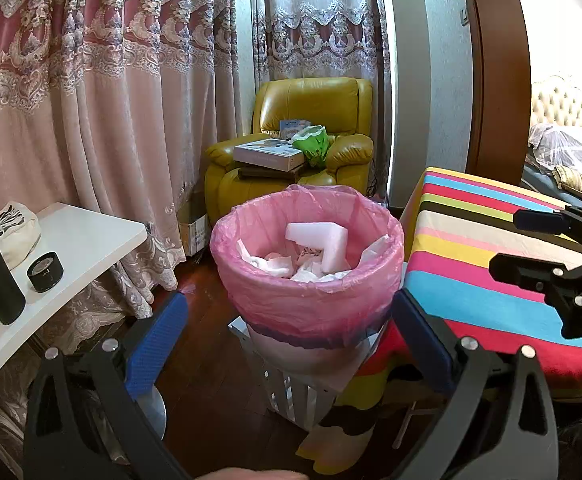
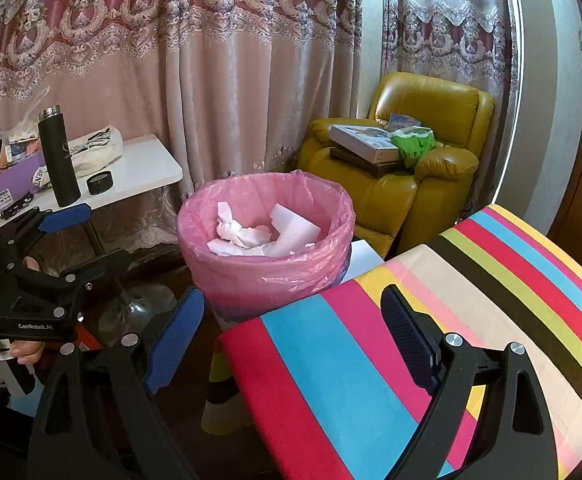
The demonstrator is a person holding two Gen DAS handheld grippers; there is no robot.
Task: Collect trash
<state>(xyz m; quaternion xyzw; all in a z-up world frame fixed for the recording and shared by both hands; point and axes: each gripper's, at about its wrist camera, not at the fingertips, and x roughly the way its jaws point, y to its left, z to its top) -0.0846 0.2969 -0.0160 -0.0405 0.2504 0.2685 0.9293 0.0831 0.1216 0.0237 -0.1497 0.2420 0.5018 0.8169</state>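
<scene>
Striped table (image 2: 431,320) bare, no trash seen left on it. Pink-lined bin (image 1: 307,280) beside it holds foam block (image 1: 323,240) + crumpled tissues (image 2: 243,234). Left tongs (image 1: 291,344) & right tongs (image 2: 291,336) both spread apart, empty. Collecting looks near done; bag maybe still to tie.

**Tally of things in view**

One pink-lined trash bin (image 1: 309,280), one L-shaped foam piece (image 1: 323,242) inside it, one yellow armchair (image 1: 315,108), one black flask (image 2: 59,160), one black tape roll (image 2: 99,182), one striped cushion (image 2: 431,340), two grippers.
</scene>
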